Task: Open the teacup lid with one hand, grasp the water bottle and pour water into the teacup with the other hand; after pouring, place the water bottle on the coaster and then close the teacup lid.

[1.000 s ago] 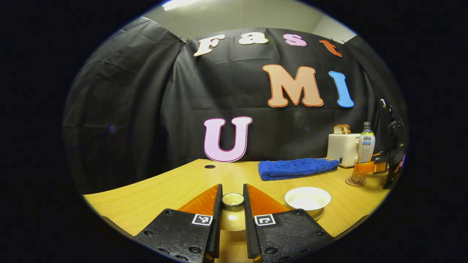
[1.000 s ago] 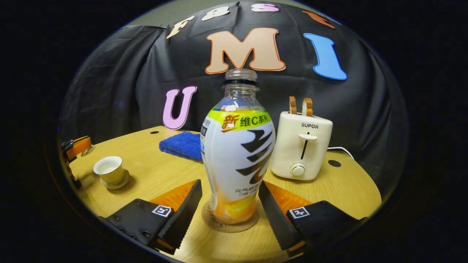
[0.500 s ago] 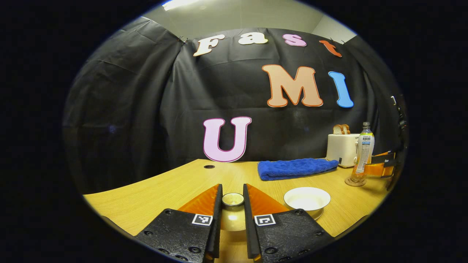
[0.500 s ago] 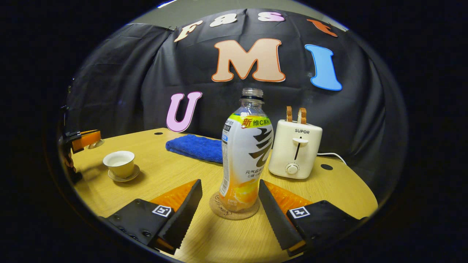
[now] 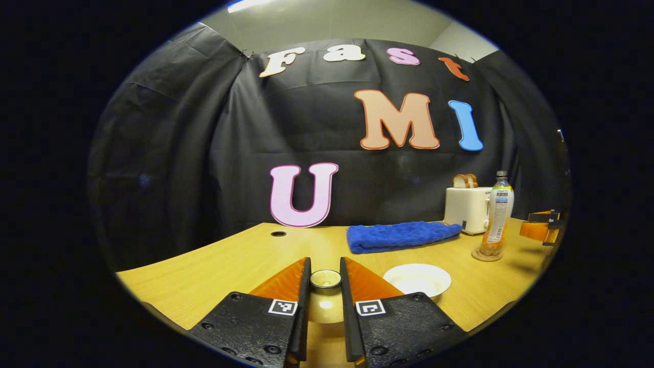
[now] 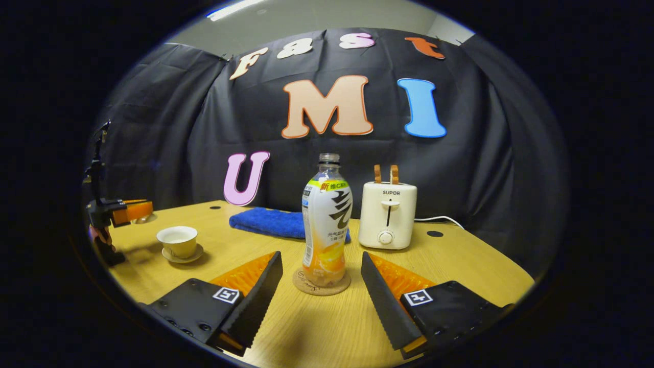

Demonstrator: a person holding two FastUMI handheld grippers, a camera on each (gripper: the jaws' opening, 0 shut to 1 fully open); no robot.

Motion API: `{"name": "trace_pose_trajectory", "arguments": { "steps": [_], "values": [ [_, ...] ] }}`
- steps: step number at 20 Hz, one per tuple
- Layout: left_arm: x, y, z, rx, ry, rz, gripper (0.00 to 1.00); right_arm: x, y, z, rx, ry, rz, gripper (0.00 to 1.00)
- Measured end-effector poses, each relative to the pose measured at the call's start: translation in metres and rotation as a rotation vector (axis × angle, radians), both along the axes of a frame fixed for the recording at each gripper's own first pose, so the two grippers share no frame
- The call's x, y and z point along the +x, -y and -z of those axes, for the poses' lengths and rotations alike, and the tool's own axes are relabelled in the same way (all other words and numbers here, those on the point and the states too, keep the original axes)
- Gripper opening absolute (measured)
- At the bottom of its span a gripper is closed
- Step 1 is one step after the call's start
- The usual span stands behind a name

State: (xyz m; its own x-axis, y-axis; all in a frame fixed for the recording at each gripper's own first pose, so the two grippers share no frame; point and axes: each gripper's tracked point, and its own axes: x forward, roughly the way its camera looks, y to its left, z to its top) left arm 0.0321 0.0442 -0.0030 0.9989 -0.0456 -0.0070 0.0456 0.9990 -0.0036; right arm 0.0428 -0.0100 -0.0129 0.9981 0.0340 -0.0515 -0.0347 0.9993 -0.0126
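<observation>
1. One wooden tabletop (image 6: 327, 327) carries every item; it fills the lower part of both gripper views.
2. Blue folded towel (image 6: 265, 223) lies toward the back of the table, left of the toaster and behind the bottle in the right gripper view.
3. Cream toaster (image 6: 387, 214) stands upright at the back with two bread slices (image 6: 384, 174) in its slots; a white cable leaves its right side.
4. Right gripper (image 6: 322, 276): jaws spread wide, gripping nothing. The bottle stands beyond the fingertips, apart from both fingers.
5. Left gripper (image 5: 325, 278): jaws narrow, both fingers pressed against the knob of the teacup lid (image 5: 325, 279), which hangs clear of the cup. The right gripper view shows this gripper at the far left edge, above the table and beside the teacup.
6. Water bottle (image 6: 327, 220) stands upright and uncapped on the coaster, just left of the toaster. Its lower part shows orange liquid.
7. Teacup (image 6: 177, 240) sits uncovered on its saucer (image 6: 183, 254), at the left of the table in the right gripper view, well apart from the bottle. In the left gripper view its open rim appears just right of the left gripper's fingers.
8. Round cork coaster (image 6: 321, 282) lies under the bottle, touching its base.
</observation>
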Motion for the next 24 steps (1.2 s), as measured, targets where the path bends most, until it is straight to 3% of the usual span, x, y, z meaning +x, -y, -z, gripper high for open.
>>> {"name": "trace_pose_trajectory", "arguments": {
  "steps": [1,2,3,4,5,10,14,24],
  "values": [
    [0.002,0.006,0.001,0.0,0.003,0.028,0.27,-0.002,0.004,-0.009,0.035,0.044,0.018,0.99],
    [0.004,0.011,0.0,-0.001,0.005,0.051,0.27,-0.002,0.011,-0.008,0.002,0.044,0.049,0.99],
    [0.005,0.016,0.0,0.0,0.005,0.072,0.27,-0.004,0.013,-0.004,0.004,0.05,0.05,0.94],
    [0.006,0.021,-0.001,-0.001,0.006,0.095,0.27,-0.005,0.01,-0.005,0.007,0.048,0.044,0.98],
    [0.009,0.027,0.0,0.0,0.006,0.119,0.27,-0.007,0.009,-0.006,0.007,0.048,0.041,0.93],
    [0.017,0.062,-0.001,-0.004,0.007,0.251,0.27,-0.014,0.019,-0.007,0.004,0.05,0.084,0.97],
    [0.02,0.088,0.0,-0.008,0.007,0.349,0.27,-0.018,0.019,-0.008,0.003,0.051,0.085,0.93],
    [0.02,0.111,0.013,0.065,-0.064,0.447,0.27,-0.023,0.019,-0.008,0.005,0.05,0.068,0.93]
  ]
}}
